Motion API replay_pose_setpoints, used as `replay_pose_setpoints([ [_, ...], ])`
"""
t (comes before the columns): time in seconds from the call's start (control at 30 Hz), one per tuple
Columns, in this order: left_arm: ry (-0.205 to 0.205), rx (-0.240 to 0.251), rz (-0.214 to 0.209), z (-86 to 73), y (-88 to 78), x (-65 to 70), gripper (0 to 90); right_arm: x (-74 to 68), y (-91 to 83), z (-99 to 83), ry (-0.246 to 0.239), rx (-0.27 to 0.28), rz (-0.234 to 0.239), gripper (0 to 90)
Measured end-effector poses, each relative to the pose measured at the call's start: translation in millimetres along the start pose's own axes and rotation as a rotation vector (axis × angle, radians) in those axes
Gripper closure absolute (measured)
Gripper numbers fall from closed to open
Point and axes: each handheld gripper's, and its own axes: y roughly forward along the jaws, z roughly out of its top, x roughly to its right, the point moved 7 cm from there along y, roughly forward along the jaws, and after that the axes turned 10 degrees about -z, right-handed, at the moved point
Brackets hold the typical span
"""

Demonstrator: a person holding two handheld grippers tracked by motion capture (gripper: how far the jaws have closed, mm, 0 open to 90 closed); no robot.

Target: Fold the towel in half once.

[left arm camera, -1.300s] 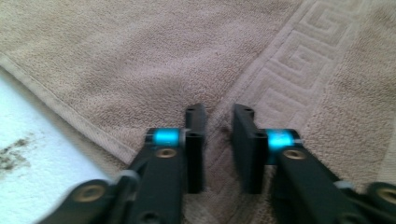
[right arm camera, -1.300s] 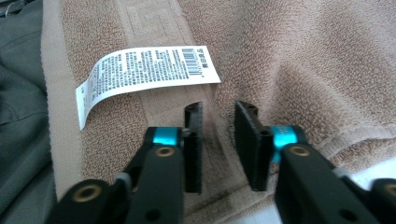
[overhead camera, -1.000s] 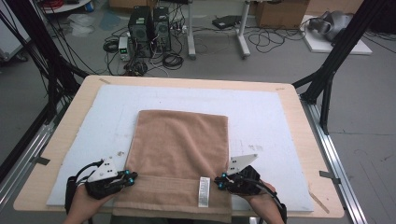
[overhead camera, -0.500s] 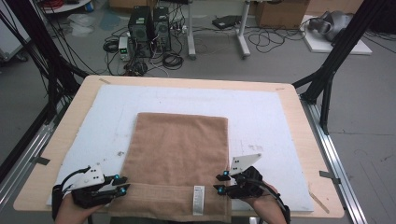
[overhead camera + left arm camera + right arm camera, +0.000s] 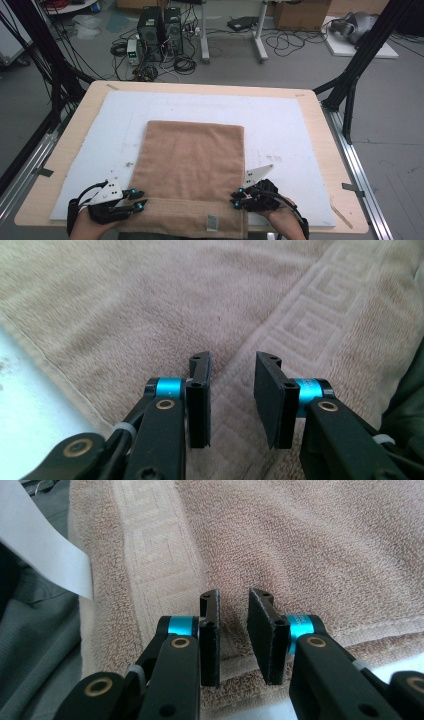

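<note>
Brown terry towel [image 5: 192,170] was seen spread flat on the white-padded counter [image 5: 295,125]. Its near left edge lay under the left claw [image 5: 231,397], just opening, nothing pinched. The right claw [image 5: 234,632], just narrowing yet parted, was poised over the near right edge.

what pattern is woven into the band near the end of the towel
A raised Greek-key pattern, the same tan as the towel; clearest in the left gripper view.
</note>
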Motion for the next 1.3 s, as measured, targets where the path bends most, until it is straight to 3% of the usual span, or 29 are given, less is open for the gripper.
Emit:
replay_pose_setpoints([
  [0.17, 0.000, 0.026, 0.031, 9.0, -1.5, -9.1, 58.3, 7.4, -5.9, 4.9, 0.040, 0.055, -0.039, 64.1],
  [0.5, -0.021, 0.055, 0.071, 16.4, 3.4, -24.2, 49.4, 34.6, -3.5, 12.8, 0.120, 0.079, -0.119, 50.8],
  [0.73, -0.028, 0.061, 0.093, 18.7, 5.9, -34.5, 46.1, 57.5, 5.8, 12.2, 0.144, 0.045, -0.195, 49.8],
  [0.97, -0.053, 0.080, 0.129, 19.9, 3.4, -47.9, 45.4, 93.6, 2.3, 24.5, 0.193, 0.070, -0.271, 48.3],
  [1.3, -0.097, 0.084, 0.173, 19.2, 3.8, -66.3, 44.7, 107.0, 7.4, 30.6, 0.204, 0.068, -0.290, 45.4],
])
